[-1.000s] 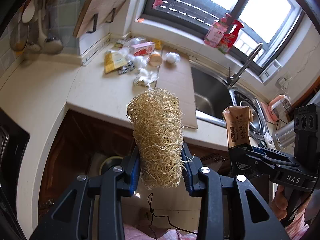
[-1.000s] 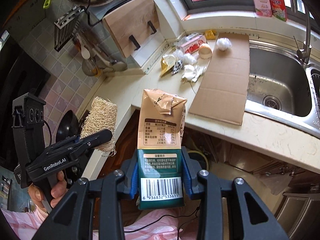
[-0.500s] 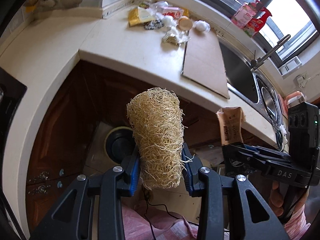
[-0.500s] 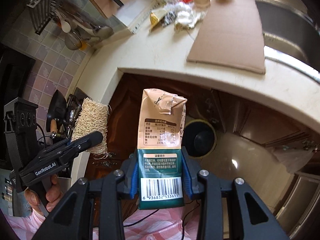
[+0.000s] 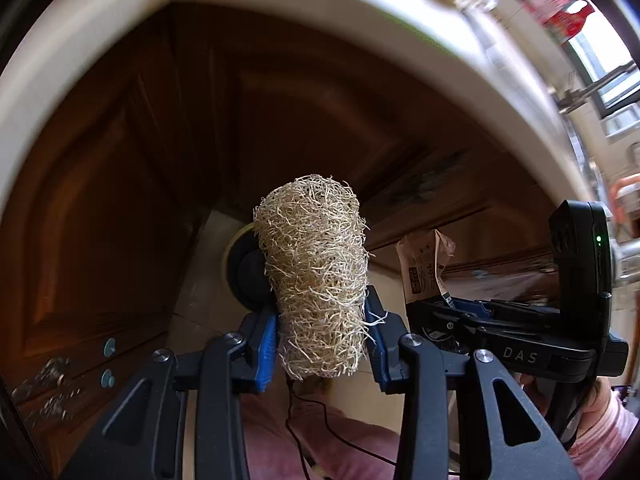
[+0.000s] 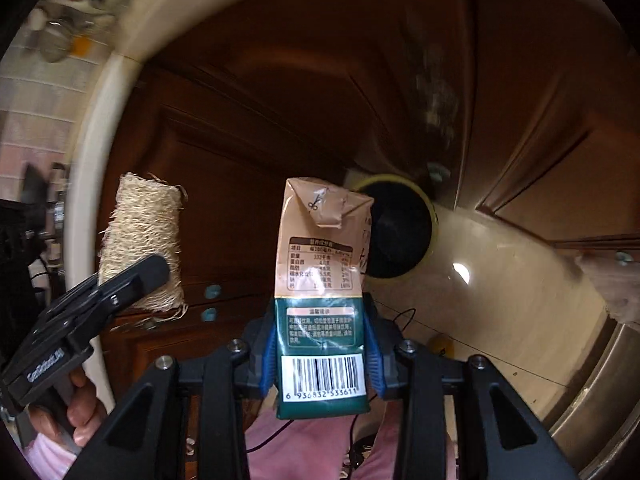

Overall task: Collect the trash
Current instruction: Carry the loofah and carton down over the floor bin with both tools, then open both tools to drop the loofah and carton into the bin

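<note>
The left claw (image 5: 322, 340) grips a rough fibrous loofah (image 5: 316, 276); the right claw (image 6: 320, 354) grips a creased carton (image 6: 320, 280), a round black bin (image 6: 396, 232) just beyond.

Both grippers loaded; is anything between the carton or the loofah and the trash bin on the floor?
Nothing visible. The trash bin sits open on the floor beyond the drink carton and loofah, and the air between shows no obstacle.

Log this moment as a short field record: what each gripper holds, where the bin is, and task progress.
left gripper: shut on loofah scrubber, held upright
right gripper: shut on drink carton, top torn open
trash bin: dark round opening on the floor by the wooden cabinets, beyond both items
progress: both items still gripped, neither over the bin yet
view quality: countertop edge blurred
</note>
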Tool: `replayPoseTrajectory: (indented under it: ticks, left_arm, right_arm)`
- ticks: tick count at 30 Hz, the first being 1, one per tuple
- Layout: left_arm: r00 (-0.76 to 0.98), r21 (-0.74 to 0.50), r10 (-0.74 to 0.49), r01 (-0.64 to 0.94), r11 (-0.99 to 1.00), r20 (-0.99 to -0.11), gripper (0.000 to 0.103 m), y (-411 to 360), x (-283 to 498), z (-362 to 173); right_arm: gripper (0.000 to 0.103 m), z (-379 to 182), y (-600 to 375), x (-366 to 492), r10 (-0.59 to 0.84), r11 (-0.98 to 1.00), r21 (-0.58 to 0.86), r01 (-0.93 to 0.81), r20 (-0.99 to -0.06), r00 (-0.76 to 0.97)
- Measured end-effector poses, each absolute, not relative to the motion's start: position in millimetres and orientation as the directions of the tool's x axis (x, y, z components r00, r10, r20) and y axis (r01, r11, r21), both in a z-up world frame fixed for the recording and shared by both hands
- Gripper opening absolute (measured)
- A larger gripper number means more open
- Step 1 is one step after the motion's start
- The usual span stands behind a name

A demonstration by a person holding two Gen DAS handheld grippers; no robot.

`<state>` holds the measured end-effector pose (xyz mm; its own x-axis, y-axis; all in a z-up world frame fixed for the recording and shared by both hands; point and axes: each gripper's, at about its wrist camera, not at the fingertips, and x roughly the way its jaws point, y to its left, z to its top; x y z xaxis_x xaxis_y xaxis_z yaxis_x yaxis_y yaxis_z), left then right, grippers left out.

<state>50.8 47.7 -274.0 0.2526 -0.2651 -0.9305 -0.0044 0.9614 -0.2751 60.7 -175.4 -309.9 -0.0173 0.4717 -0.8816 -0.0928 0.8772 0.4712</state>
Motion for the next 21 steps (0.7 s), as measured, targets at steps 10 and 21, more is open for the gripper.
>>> replayPoseTrajectory:
  ticks: [10,21]
  left_arm:
    - [0.152,-0.200,-0.203,0.030,0.979,-0.967,0.073,57.3,90.8,-421.8]
    - [0.132,-0.147,-0.156,0.077,0.986,-0.979,0.082,59.4,101.4,-469.2]
  right_arm:
    - [0.043,-450.8,-140.7,83.7,0.348,0.935,0.349,-0.067,-0.937,-0.030]
    - [0.069,-479.2,-138.7,96.4,0.325,0.946,0.325,-0.003,-0.945,0.028]
